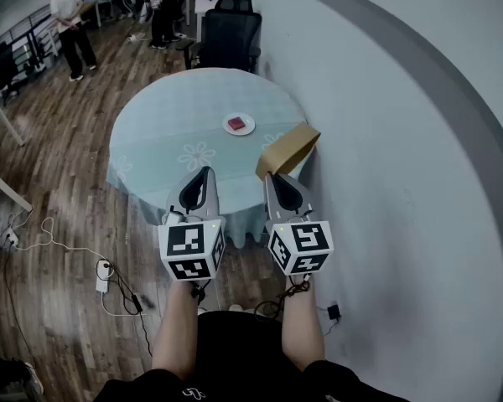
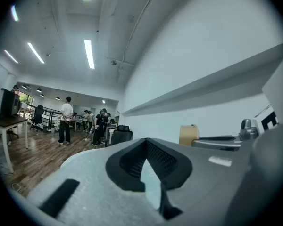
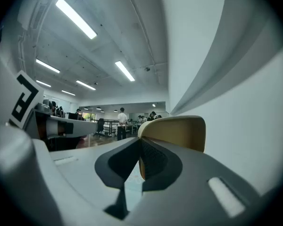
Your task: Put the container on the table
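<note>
The container (image 1: 287,152) is a tan paper box, tilted and held in the air over the near right edge of the round table (image 1: 168,124). My right gripper (image 1: 273,177) is shut on its near rim. In the right gripper view the container (image 3: 179,131) rises just past the right gripper (image 3: 140,150). My left gripper (image 1: 205,174) hovers beside it to the left, shut with nothing in it. The left gripper view shows the left gripper (image 2: 146,160) with its jaws together and the container (image 2: 188,135) off to the right.
A white plate (image 1: 239,125) with a red item sits mid-table on the light blue cloth. A black office chair (image 1: 229,32) stands behind the table. The white wall (image 1: 386,141) runs close on the right. Cables (image 1: 109,275) lie on the wooden floor. People stand at the far back.
</note>
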The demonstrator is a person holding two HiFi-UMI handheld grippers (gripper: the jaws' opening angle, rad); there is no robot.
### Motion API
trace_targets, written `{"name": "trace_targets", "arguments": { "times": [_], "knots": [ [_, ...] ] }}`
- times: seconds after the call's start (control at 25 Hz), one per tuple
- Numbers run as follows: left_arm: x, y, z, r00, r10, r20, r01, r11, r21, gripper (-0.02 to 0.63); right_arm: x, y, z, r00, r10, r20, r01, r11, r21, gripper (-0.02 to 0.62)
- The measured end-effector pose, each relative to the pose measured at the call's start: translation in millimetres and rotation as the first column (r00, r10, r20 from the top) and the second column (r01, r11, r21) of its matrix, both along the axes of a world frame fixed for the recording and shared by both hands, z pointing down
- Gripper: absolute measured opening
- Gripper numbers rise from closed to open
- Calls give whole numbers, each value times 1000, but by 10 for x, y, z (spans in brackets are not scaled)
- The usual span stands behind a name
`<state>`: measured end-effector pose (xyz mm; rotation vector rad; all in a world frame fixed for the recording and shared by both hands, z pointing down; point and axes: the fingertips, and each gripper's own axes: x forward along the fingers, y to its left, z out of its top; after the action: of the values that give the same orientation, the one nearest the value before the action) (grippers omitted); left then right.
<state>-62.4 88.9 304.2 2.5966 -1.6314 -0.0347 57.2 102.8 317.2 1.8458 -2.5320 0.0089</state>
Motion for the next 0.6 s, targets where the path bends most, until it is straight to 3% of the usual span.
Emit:
{"name": "trace_targets", "arguments": {
  "times": [0.24, 0.6],
  "knots": [
    [154, -19, 54, 1000, -3, 8, 3, 1000, 1, 2, 180, -43, 9, 998, 52, -44, -51, 998, 35, 17],
    [287, -135, 282, 999, -49, 17, 49, 998, -44, 2, 496, -150, 123, 998, 55, -14, -55, 998, 33, 18]
  ]
}}
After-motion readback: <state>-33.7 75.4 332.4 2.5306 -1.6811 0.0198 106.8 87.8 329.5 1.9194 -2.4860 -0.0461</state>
